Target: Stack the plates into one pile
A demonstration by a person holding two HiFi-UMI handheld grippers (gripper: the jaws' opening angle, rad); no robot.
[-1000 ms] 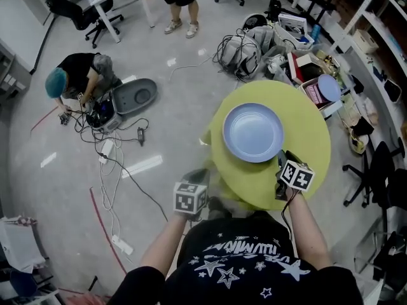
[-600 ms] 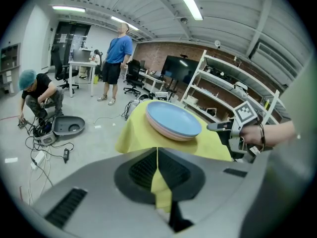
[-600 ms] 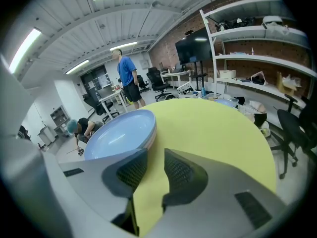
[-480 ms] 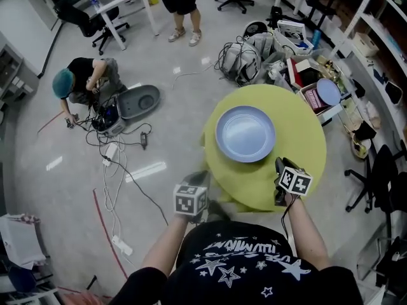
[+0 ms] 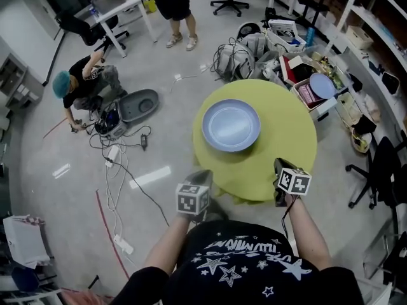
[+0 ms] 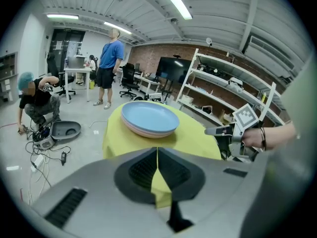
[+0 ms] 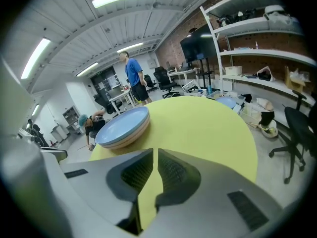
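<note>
Holding short of the round yellow table, with the pile of plates ahead of both grippers at the table's middle, a blue plate on top and pinkish ones under it. Left gripper pressed together on nothing, low by the table's near-left edge. Right gripper just closing down to a thin slit, nothing in it, at the near-right edge. Judging by the single pile and no loose plate on the cloth: stacking apparently finished, both grippers standing clear. Next move, if any: a check that the pile sits square, or a nudge at a rim, calling for jaws spread again and a forward reach. Nothing on the table between grippers and pile. Beyond and left of the left gripper, a crouching person among floor cables and an open case. Farther off, a standing person. Past the table, bags and crates. Right of the right gripper, shelves and an office chair, none of it in the way.
</note>
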